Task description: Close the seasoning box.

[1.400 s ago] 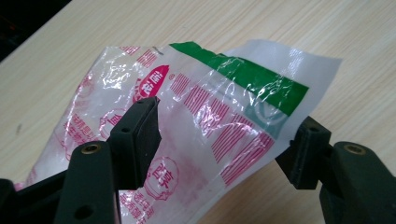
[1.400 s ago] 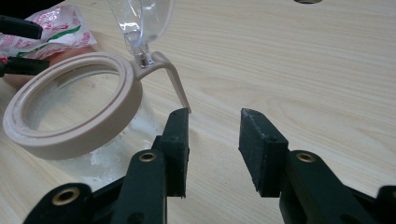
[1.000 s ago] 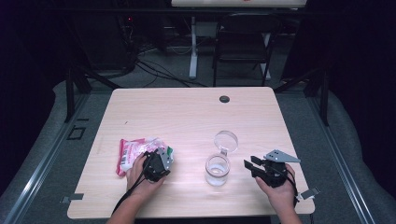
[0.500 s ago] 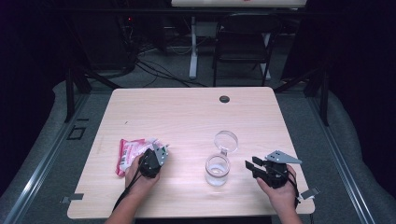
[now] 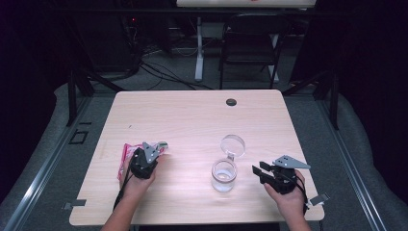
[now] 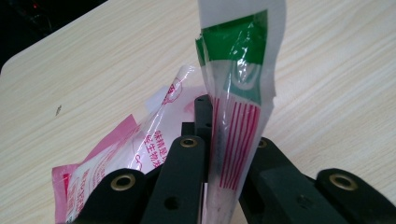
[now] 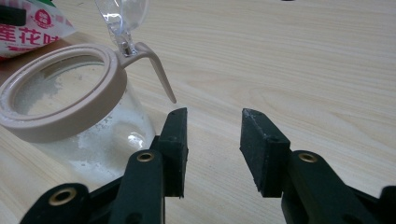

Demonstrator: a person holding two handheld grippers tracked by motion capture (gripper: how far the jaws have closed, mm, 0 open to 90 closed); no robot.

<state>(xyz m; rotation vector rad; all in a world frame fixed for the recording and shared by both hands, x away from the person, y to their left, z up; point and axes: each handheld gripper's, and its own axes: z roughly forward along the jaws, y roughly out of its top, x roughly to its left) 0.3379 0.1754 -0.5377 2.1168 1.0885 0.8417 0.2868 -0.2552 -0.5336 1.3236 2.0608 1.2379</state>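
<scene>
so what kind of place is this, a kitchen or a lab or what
Most likely a lab or recording room, not a kitchen: a bare wooden table with a cable port stands on grey carpet in a dark room, cables trail across the floor behind it, and a folding chair sits beyond.

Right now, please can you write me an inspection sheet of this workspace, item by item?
Surface: wooden table, with a round dark grommet near the far edge.
Job's things: striped sachet clamped upright; pink packet lying on the table behind it; glass jar, lid flipped open.
Clutter: nothing seen.
Grippers: left gripper has just been closing and is shut on the sachet; right gripper open, empty, beside the jar.
Cables: one trails from the left gripper; more lie on the floor.
Surroundings: dark room, chair beyond the table.
</scene>
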